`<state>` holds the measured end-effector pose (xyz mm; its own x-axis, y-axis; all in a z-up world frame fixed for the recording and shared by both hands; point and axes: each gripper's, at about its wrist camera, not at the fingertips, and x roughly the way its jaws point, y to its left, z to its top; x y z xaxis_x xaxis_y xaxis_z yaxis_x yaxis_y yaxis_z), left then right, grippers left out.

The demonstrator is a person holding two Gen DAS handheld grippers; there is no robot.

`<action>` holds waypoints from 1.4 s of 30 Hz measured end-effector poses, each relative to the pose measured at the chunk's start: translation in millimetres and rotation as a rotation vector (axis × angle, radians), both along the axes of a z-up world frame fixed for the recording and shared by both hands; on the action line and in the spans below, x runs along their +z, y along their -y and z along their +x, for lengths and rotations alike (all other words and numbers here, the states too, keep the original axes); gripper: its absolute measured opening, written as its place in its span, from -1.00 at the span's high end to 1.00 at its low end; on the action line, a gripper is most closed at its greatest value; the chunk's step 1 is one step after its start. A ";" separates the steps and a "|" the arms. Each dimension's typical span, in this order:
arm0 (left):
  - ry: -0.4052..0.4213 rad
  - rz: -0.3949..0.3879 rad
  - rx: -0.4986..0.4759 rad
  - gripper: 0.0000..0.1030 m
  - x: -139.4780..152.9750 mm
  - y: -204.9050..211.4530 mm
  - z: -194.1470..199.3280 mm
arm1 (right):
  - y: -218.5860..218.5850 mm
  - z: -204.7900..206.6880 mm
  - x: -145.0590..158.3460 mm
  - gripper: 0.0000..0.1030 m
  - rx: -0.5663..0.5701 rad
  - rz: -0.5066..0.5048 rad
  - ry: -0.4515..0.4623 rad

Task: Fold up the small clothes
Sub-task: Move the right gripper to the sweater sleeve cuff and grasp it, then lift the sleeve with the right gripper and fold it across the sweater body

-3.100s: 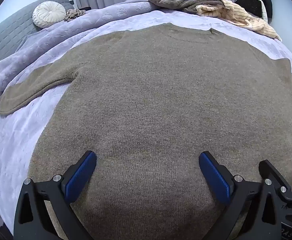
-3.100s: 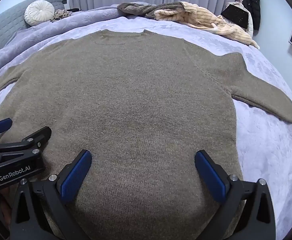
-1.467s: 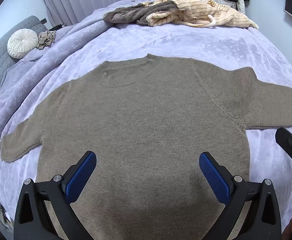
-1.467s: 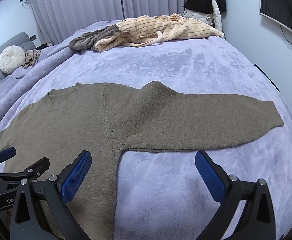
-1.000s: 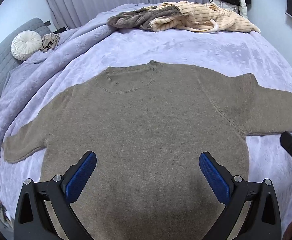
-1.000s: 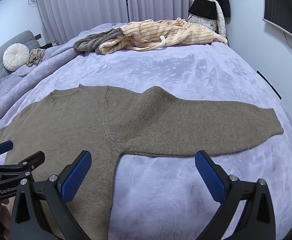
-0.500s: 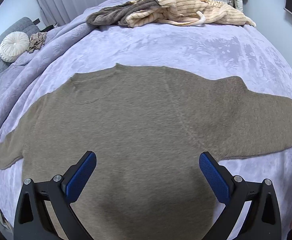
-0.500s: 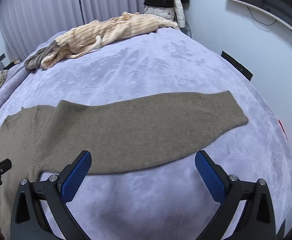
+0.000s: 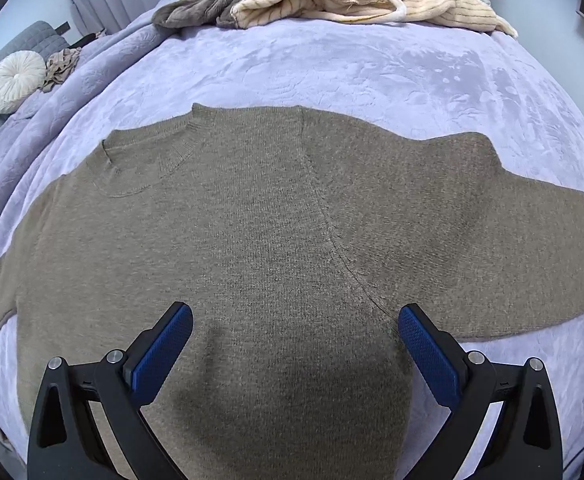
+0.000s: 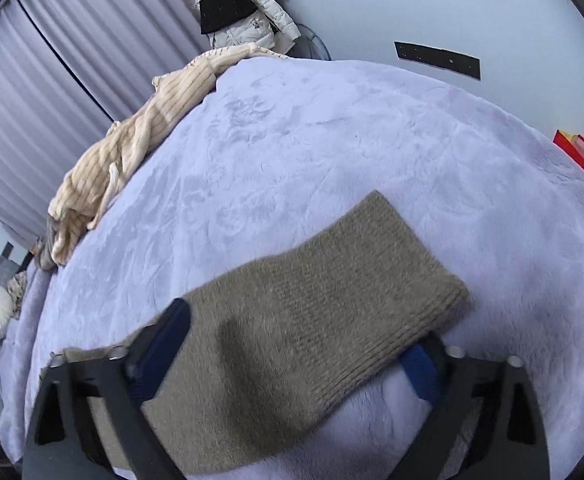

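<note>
While the olive knit sweater lies flat on the lavender bed, the left gripper hovers wide open over its body and the right gripper, fingers spread and empty, straddles the sleeve cuff, so pinching that cuff likely comes next.

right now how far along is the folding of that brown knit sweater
Barely started. Done: the brown knit sweater lies spread flat on the lavender plush bedspread, both sleeves out, no fold yet. In hand: the right gripper is open astride the right sleeve cuff, one finger under the edge; nothing is pinched. The left gripper hovers open over the body. Left: every fold.
</note>
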<state>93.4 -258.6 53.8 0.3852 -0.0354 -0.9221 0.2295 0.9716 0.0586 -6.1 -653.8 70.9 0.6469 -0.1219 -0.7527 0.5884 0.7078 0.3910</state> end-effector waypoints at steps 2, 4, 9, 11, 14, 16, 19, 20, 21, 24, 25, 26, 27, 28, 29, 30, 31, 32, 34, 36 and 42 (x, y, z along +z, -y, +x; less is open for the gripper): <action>-0.014 -0.011 0.015 -1.00 -4.1 -0.9 5.4 | 2.9 -9.7 4.7 0.85 0.009 0.015 0.021; -0.025 -0.021 0.026 -1.00 -7.5 -1.6 8.7 | 2.1 -26.7 15.4 0.86 -0.001 0.000 0.080; -0.048 -0.035 0.037 -1.00 -16.8 1.7 13.5 | -11.0 -73.7 40.9 0.86 -0.057 -0.082 0.177; -0.053 -0.024 0.025 -1.00 -21.2 8.1 15.9 | -12.2 -72.3 34.2 0.86 -0.035 -0.084 0.160; -0.052 -0.027 0.020 -1.00 -21.0 14.2 22.8 | -4.8 -65.4 16.8 0.77 -0.023 -0.036 0.093; -0.038 -0.042 0.033 -1.00 -17.5 16.0 30.1 | 1.4 -68.2 10.4 0.77 -0.039 0.001 0.094; -0.044 -0.066 0.033 -1.00 -18.9 22.1 42.2 | 13.3 -72.2 1.8 -0.34 -0.067 0.069 0.124; -0.046 -0.077 0.033 -1.00 -20.2 25.7 46.4 | 15.8 -72.2 -0.9 -0.58 -0.052 0.101 0.156; -0.046 -0.081 0.032 -1.00 -21.0 28.8 49.5 | 16.2 -71.7 -1.6 -0.58 -0.058 0.101 0.167; -0.056 -0.081 0.023 -1.00 -25.7 39.9 57.5 | 15.6 -67.4 -3.2 0.56 -0.057 0.066 0.104; -0.064 -0.049 0.014 -1.00 -31.4 47.5 58.2 | 14.9 -66.8 -6.1 0.89 -0.051 0.081 0.077; -0.060 -0.002 -0.015 -1.00 -33.4 55.4 56.2 | 12.7 -72.9 -5.9 0.89 -0.061 0.085 0.085; -0.038 0.019 -0.042 -1.00 -30.6 60.2 52.7 | 8.2 -80.3 -1.8 0.89 -0.068 0.068 0.102; -0.024 0.028 -0.061 -1.00 -27.6 62.9 49.5 | 2.6 -86.6 3.5 0.89 -0.071 0.039 0.111; -0.012 0.032 -0.087 -1.00 -23.8 66.2 45.4 | -4.3 -91.9 10.2 0.89 -0.072 0.008 0.118; -0.010 0.032 -0.102 -1.00 -22.4 68.1 42.9 | -11.1 -95.2 16.9 0.89 -0.069 -0.024 0.124; -0.017 0.041 -0.115 -1.00 -21.4 70.2 41.3 | -17.6 -95.5 23.3 0.89 -0.063 -0.055 0.121; -0.019 0.038 -0.114 -1.00 -19.5 69.2 39.9 | -24.4 -93.2 30.2 0.89 -0.053 -0.089 0.107; -0.021 0.005 -0.107 -1.00 -11.7 64.1 36.5 | -36.4 -88.1 44.2 0.89 -0.026 -0.131 0.098; -0.006 -0.025 -0.107 -1.00 -1.9 55.0 27.8 | -47.1 -83.9 60.6 0.89 -0.004 -0.166 0.110; 0.078 -0.021 -0.132 -1.00 20.5 18.6 -6.7 | -85.3 -64.1 99.1 0.89 0.040 -0.238 0.103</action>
<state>86.7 -277.2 74.4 0.4462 -0.1098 -0.8882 0.3510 0.9344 0.0608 -70.3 -568.5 170.0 0.7266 -0.2609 -0.6356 0.5241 0.8087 0.2671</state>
